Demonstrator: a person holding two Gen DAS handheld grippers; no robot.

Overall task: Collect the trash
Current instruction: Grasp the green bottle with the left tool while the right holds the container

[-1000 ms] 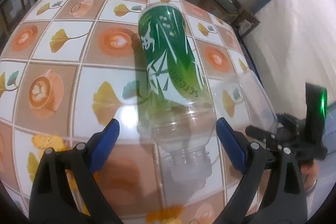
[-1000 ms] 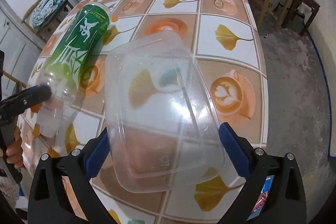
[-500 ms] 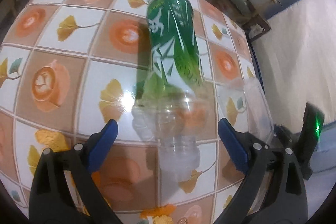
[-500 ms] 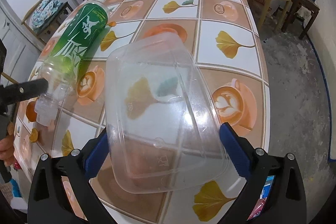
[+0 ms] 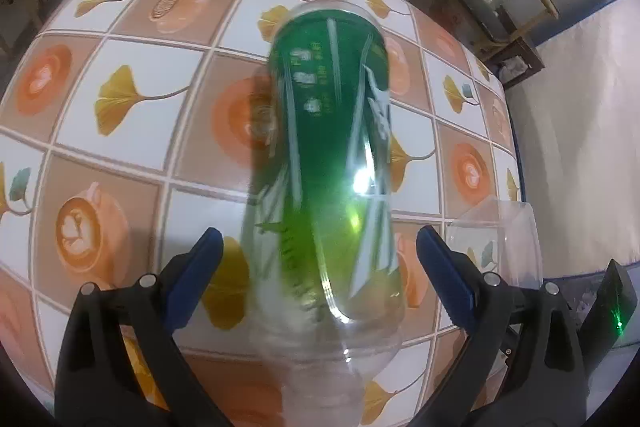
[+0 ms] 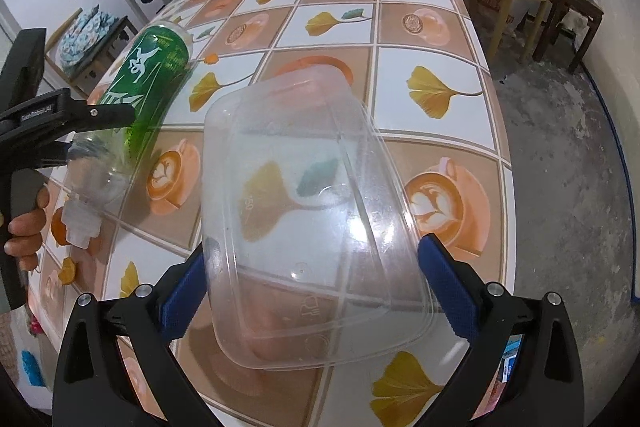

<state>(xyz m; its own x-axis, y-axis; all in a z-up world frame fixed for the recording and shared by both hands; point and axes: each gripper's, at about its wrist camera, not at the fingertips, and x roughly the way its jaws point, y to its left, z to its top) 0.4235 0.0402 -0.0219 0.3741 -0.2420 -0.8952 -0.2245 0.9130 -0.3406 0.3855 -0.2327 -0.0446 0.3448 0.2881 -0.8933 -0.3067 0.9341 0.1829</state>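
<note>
A tiled table [image 6: 436, 27] holds a clear tub [image 6: 312, 227] lying between the spread right gripper [image 6: 312, 291]. The green bottle [image 5: 332, 163] lies between the left gripper's [image 5: 320, 267] spread fingers, seemingly untouched.

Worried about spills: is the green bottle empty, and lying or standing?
Lying on its side on the table; the green bottle looks empty, its clear neck end showing no liquid.

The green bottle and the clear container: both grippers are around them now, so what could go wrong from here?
1. The green bottle is round and lies on its side; the open left gripper may nudge it and make it roll.
2. The clear container is thin plastic; the open right gripper might bend it or slip.
3. It lies near the table edge and may slide off.
</note>
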